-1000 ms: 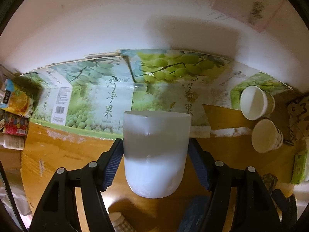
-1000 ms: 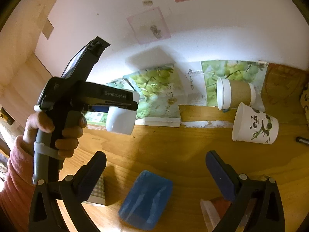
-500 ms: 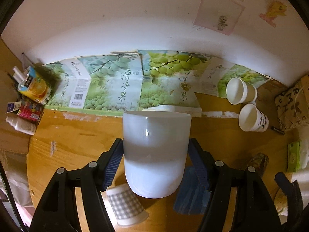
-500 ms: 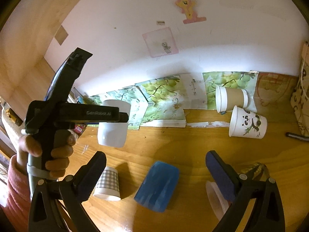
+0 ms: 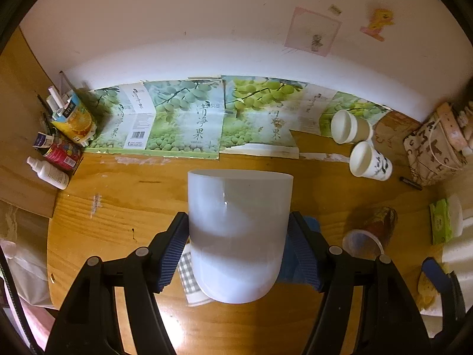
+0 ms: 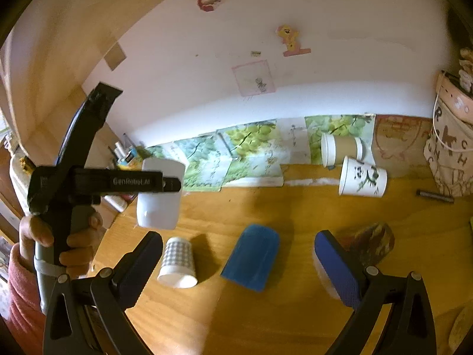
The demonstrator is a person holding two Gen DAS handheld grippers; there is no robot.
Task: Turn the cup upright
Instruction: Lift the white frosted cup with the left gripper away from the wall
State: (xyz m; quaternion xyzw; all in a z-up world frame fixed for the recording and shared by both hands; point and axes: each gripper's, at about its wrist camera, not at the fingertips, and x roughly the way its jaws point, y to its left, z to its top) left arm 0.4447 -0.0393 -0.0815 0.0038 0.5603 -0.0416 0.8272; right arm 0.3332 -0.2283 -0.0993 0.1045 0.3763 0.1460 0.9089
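Between the jaws of the left gripper (image 5: 238, 245) sits the white cup (image 5: 238, 230), clamped at mid-body by the blue pads, its mouth pointing away from the jaws and its rounded base nearest the camera. The right wrist view shows the same cup (image 6: 159, 195) held in the air above the counter (image 6: 266, 310), rim uppermost, so it looks already turned upright and only waits to be set down. Its wall is smooth and glossy, likely thin plastic: light, a little springy, and slippery against a hard squeeze. The mid-body hold looks sound; a grip nearer the rim would probably flex the wall. It should be lowered flat on its base.

The jaws of the right gripper (image 6: 248, 261) stand wide apart and hold nothing. Just beyond them lie a checked cup (image 6: 177, 263) standing mouth-down and a blue cup (image 6: 252, 261) on its side, with a dark patterned cup (image 6: 371, 244) behind the right jaw. Farther off, near the wall, a panda cup (image 6: 362, 180) and a brown-sleeved cup (image 6: 343, 149) lie on their sides.
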